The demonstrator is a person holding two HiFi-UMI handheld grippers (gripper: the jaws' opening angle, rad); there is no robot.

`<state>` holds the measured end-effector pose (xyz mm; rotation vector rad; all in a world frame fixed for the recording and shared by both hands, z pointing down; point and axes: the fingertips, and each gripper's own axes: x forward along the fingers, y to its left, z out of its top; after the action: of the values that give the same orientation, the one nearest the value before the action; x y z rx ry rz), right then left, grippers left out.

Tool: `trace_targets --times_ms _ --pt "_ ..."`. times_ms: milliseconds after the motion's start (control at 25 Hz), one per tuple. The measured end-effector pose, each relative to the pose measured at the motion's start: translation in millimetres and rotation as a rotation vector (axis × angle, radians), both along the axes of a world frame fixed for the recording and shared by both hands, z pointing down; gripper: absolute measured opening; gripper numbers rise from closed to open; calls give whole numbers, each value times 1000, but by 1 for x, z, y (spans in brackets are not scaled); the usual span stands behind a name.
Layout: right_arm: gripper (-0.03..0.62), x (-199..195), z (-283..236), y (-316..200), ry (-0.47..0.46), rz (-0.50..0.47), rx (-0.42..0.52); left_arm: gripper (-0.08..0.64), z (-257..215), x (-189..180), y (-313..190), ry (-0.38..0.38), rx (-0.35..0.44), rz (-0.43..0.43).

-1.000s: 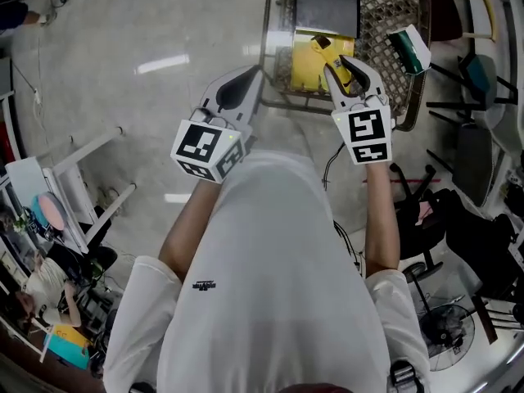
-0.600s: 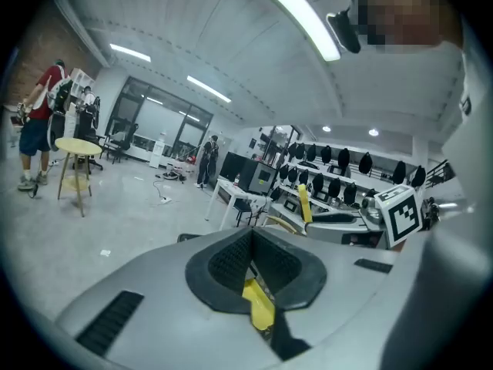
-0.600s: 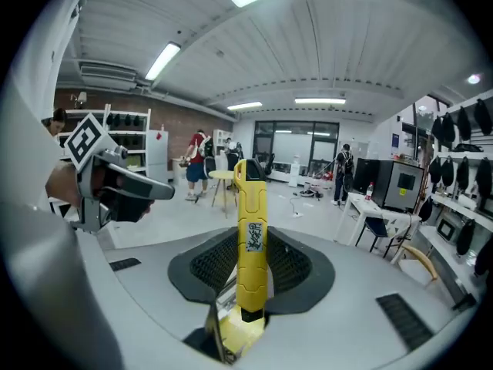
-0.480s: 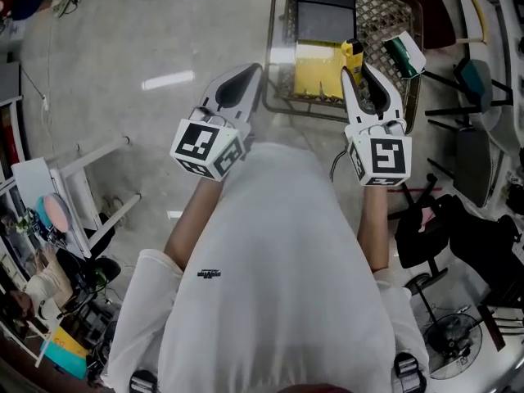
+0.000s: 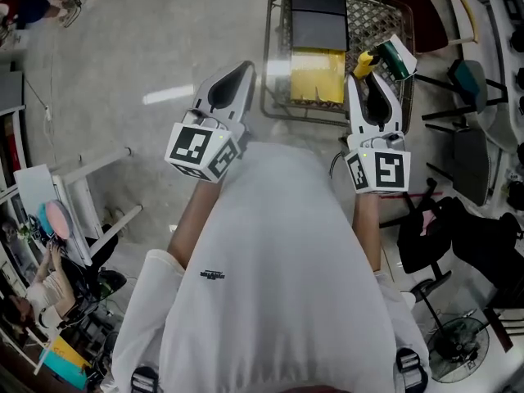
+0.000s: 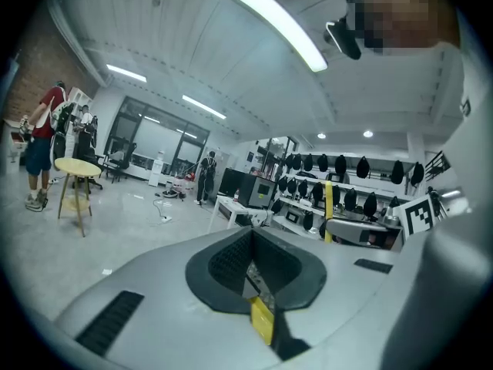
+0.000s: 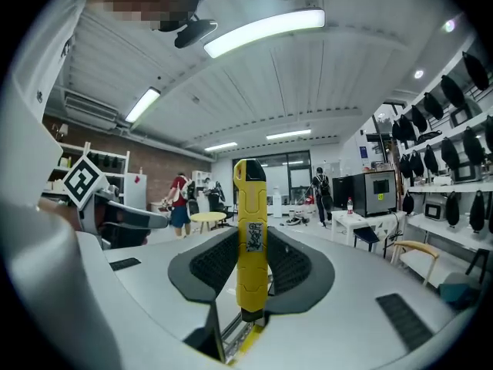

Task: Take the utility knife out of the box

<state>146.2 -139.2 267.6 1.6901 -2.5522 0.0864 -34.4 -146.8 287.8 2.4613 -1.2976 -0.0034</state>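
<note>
My right gripper (image 5: 366, 79) is shut on a yellow utility knife (image 5: 363, 62), held above the right side of a wire basket (image 5: 278, 51) on the floor. In the right gripper view the knife (image 7: 250, 230) stands upright between the dark pads (image 7: 219, 262), its black tip uppermost, with the gripper (image 7: 250, 272) pointing nearly level into the room. A yellow box (image 5: 318, 74) and two black boxes (image 5: 318, 19) lie in the basket. My left gripper (image 5: 237, 76) hangs shut and empty left of the basket; its pads (image 6: 231, 260) meet with nothing between them.
A green-and-white item (image 5: 399, 54) sits at the basket's right rim. Chairs (image 5: 479, 80), a black bag (image 5: 458, 236) and a floor fan (image 5: 449, 354) crowd the right. A white frame (image 5: 86, 174) stands at the left. Far off, people (image 7: 179, 199) and a round table (image 7: 206, 218) show.
Both grippers have risen. The right one has lifted the knife up from the basket and swung from pointing down toward level; the knife now shows further right over the basket.
</note>
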Motion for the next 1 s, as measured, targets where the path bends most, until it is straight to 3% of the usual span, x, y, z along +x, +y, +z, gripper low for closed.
trace_targets --times_ms 440,1000 --pt "103 9 11 17 -64 44 -12 2 -4 -2 9 -10 11 -6" --pt "103 10 14 19 -53 54 -5 2 -4 -5 13 -8 18 -10"
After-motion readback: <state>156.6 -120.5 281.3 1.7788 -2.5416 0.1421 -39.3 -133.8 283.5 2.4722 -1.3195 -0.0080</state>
